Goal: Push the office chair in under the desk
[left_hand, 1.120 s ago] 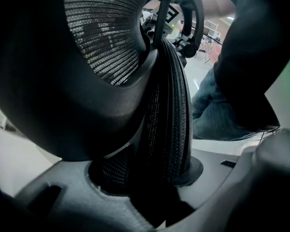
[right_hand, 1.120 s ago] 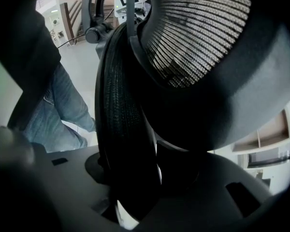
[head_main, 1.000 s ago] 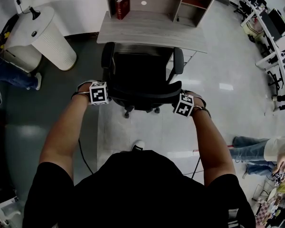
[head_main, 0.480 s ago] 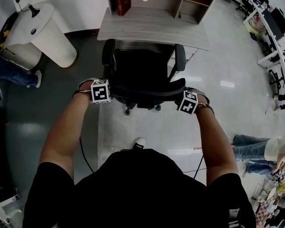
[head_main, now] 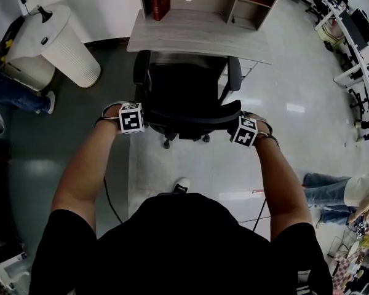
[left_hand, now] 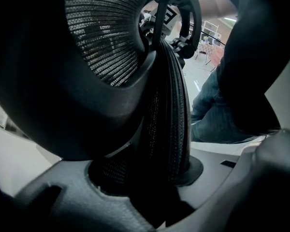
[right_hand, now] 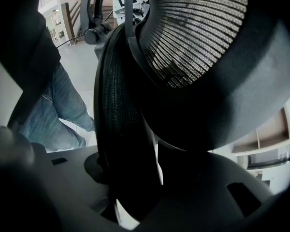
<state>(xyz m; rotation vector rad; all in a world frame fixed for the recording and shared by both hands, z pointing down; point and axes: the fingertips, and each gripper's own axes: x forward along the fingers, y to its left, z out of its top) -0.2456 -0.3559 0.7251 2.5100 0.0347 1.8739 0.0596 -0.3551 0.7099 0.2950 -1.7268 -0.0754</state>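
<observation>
The black mesh office chair (head_main: 184, 97) stands in front of the grey wooden desk (head_main: 197, 32), its seat front just under the desk edge. My left gripper (head_main: 144, 117) is shut on the left rim of the backrest (left_hand: 169, 105). In the left gripper view the rim fills the gap of the left gripper (left_hand: 150, 178). My right gripper (head_main: 232, 123) holds the right rim of the backrest (right_hand: 113, 105). Its jaws are opening, and in the right gripper view the rim still sits between the jaws of the right gripper (right_hand: 135, 178).
A white ribbed cylinder (head_main: 61, 42) stands left of the desk. A shelf unit with a red book (head_main: 160, 3) sits on the desk. A person's legs (head_main: 332, 192) show at the right, another person (head_main: 15, 94) at the left. A cable (head_main: 107, 195) trails on the floor.
The chair has rolled slightly closer to the desk, and both grippers have gone with it on the backrest.
</observation>
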